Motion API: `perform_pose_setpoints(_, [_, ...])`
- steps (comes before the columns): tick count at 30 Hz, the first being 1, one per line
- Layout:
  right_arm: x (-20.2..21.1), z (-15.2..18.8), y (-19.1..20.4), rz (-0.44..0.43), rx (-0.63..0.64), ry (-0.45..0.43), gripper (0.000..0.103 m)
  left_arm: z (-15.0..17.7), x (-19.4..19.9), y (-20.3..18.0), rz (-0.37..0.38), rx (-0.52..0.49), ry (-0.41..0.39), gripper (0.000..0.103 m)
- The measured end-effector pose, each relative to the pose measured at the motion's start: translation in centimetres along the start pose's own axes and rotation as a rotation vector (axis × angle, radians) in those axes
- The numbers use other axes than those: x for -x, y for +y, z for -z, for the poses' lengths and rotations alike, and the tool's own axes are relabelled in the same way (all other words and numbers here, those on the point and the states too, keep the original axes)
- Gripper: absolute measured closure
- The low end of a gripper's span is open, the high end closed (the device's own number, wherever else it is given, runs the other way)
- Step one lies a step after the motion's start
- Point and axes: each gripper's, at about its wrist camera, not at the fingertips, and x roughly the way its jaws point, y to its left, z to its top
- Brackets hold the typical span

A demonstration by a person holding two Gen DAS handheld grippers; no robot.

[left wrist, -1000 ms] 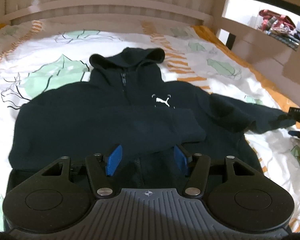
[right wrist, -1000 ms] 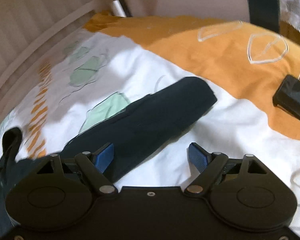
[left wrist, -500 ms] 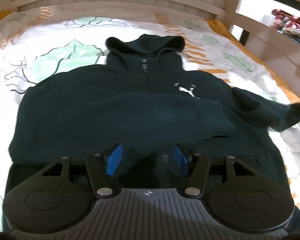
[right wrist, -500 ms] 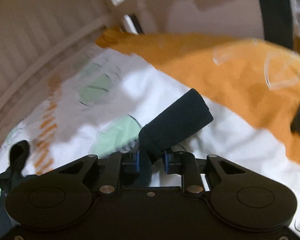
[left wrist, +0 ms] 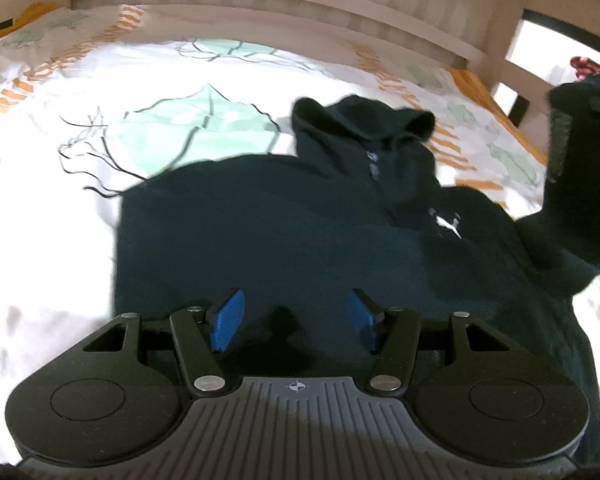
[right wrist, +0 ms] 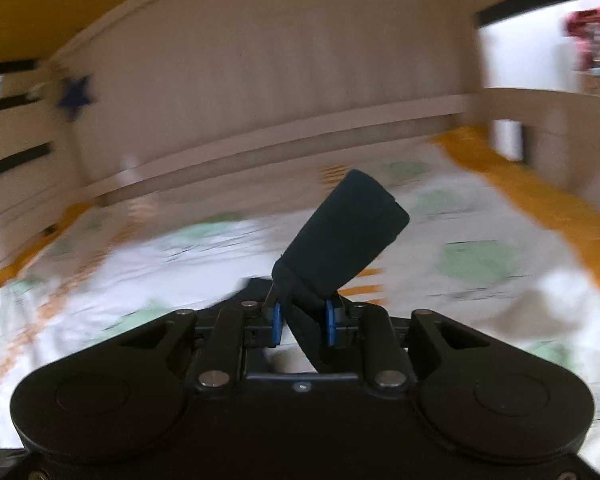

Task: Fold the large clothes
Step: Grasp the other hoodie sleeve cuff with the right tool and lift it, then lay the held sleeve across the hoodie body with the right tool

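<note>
Two grippers split the work — the right gripper (right wrist: 302, 322) clenches the sleeve (right wrist: 342, 236) to fold it inward, raised at three o'clock of the hoodie (left wrist: 300, 240), while the left gripper (left wrist: 296, 320) hovers released at six o'clock.

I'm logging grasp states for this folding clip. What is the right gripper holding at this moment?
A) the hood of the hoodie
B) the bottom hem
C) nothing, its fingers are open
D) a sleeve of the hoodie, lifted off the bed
D: the right gripper is shut on the dark sleeve, whose cuff end sticks up above the bed sheet; the left wrist view shows that sleeve raised beside the hoodie.
</note>
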Motion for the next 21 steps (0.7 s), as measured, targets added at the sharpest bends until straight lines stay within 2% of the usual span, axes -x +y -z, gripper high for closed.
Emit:
perform_pose_setpoints(3, [-2.6, 1.7, 5.1, -0.086, 0.052, 0.045, 0.074, -1.2, 0.5, 1.9, -0.004, 0.015, -0.022, 0.046])
perform_pose_setpoints(8, [-6.7, 6.3, 11.0, -0.175, 0.090, 0.158, 0.074, -2.7, 0.8, 4.5, 0.002, 0.062, -0.072, 0.045])
perform_pose_setpoints(11, [-8.8, 9.4, 13.9, -0.182, 0.156, 0.213, 0.074, -3.0, 0.3, 6.3, 0.019, 0.133, -0.083, 0.045])
perform_pose_setpoints(16, [-10.3, 13.3, 16.9, -0.181, 0.213, 0.268, 0.073, -4.0, -0.8, 7.8, 0.073, 0.258, -0.045, 0.045])
perform_pose_setpoints(20, [-10.0, 16.3, 18.3, -0.178, 0.261, 0.287, 0.065, -4.6, -0.5, 7.8, 0.099, 0.242, -0.059, 0.042])
perform_pose_setpoints(21, [-9.9, 16.9, 18.5, -0.184, 0.271, 0.299, 0.058, -4.7, -0.7, 7.9, 0.104, 0.240, -0.059, 0.040])
